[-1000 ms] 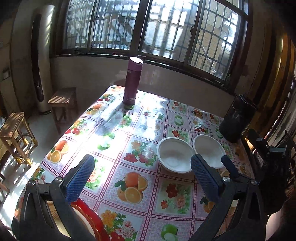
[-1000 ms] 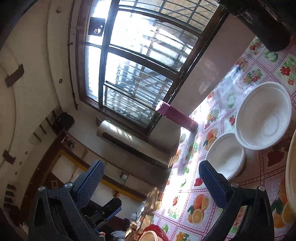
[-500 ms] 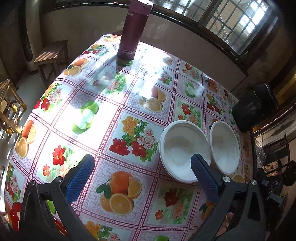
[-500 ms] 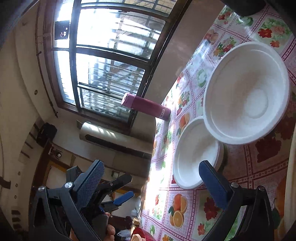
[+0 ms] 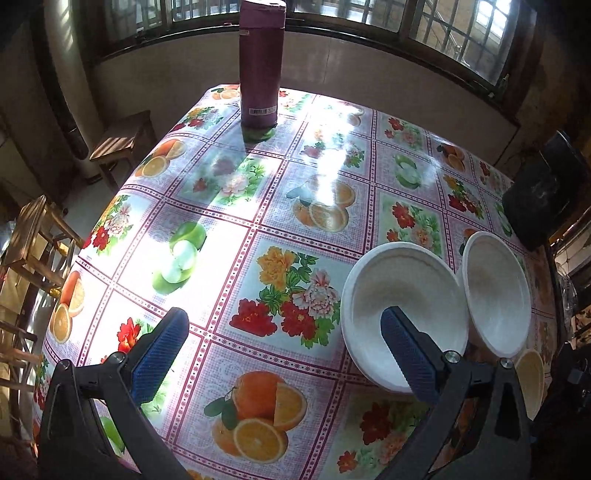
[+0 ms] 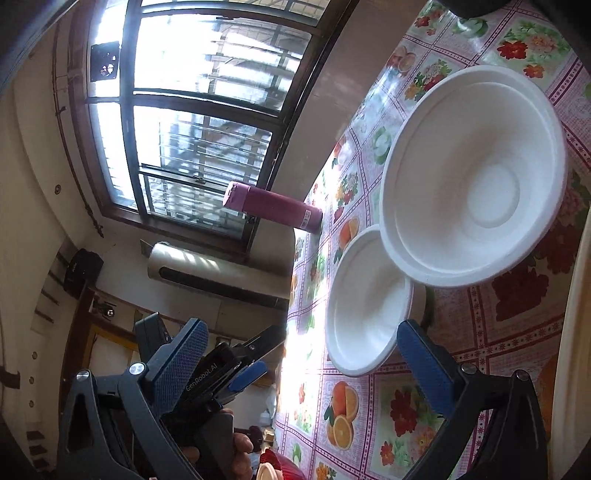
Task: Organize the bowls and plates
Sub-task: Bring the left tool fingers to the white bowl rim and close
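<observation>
Tablecloth (image 5: pixel 258 221) with fruit squares carries 2 white bowls (image 5: pixel 406 295) below barred windows (image 5: pixel 443 29).

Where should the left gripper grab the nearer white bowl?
On the thin rim of the nearer white bowl, at its near edge, approaching from above. The left gripper is open; its right finger already overlaps that edge, while the second bowl crowds the far side.

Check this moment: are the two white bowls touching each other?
Cannot tell. In the left wrist view the nearer bowl and farther bowl meet rim to rim; the right wrist view shows only overlap.
</observation>
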